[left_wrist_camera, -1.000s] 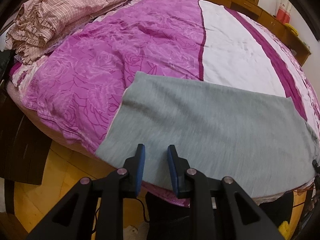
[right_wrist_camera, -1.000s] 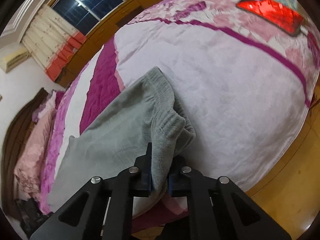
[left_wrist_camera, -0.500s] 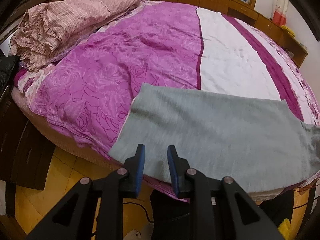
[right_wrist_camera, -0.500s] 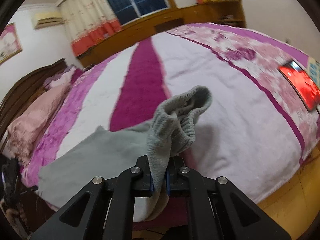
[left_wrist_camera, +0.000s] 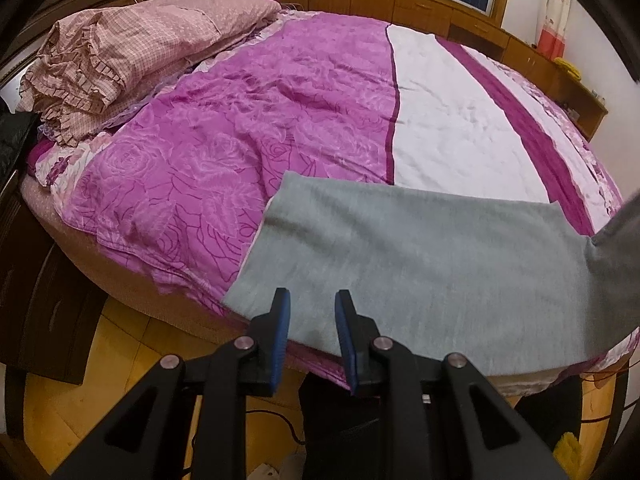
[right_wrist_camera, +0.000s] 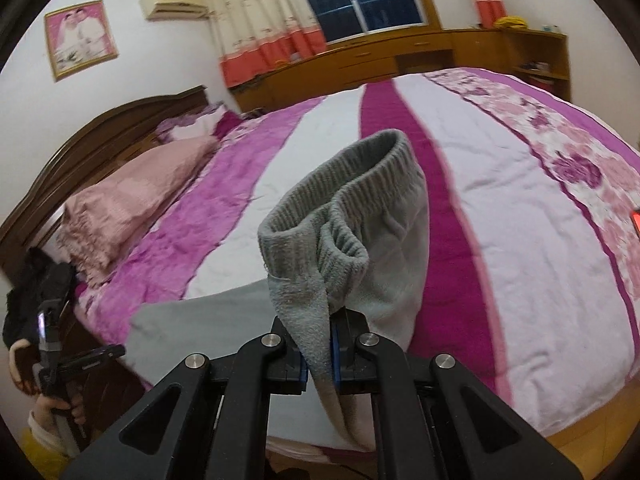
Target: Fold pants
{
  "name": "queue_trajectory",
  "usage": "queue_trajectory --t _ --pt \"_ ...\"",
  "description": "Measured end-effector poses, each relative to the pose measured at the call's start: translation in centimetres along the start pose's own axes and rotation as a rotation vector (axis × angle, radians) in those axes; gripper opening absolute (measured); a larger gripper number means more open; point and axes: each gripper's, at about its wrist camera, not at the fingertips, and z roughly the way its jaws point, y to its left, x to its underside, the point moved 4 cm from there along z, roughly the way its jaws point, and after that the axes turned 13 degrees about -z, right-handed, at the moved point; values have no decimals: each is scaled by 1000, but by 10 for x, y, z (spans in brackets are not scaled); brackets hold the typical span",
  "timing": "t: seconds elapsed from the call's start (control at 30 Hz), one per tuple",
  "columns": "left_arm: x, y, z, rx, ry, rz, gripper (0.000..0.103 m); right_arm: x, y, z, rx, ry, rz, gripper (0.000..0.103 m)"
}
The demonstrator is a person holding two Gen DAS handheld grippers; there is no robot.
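On the bed [left_wrist_camera: 328,92], the pants [left_wrist_camera: 420,264] lie flat. Our left gripper [left_wrist_camera: 310,312] hovers slightly open, empty, above the leg end. Our right gripper [right_wrist_camera: 320,354] clamps the lifted waistband [right_wrist_camera: 348,196]. Next: carry it leftward over the legs.

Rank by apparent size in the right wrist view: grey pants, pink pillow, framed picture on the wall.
1. grey pants, though inflated by nearness: they hang from the shut right gripper.
2. pink pillow.
3. framed picture, smallest, but farthest away.
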Motion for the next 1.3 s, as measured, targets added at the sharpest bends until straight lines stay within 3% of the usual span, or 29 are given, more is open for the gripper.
queue_trajectory --t 0.67,0.93,1.07,1.17,1.3 --pt "-3 36 9 8 8 -63 24 -1 135 87 -112 136 -148 1" --pt "-3 49 8 -5 4 -77 24 38 172 144 -119 260 -209 3" --pt "-2 46 8 0 4 -81 24 59 176 160 -115 311 -218 8" --pt "-1 35 6 16 1 -62 24 70 179 163 -176 323 -218 26" --pt "5 9 4 72 17 -16 24 78 179 156 -204 303 -223 33"
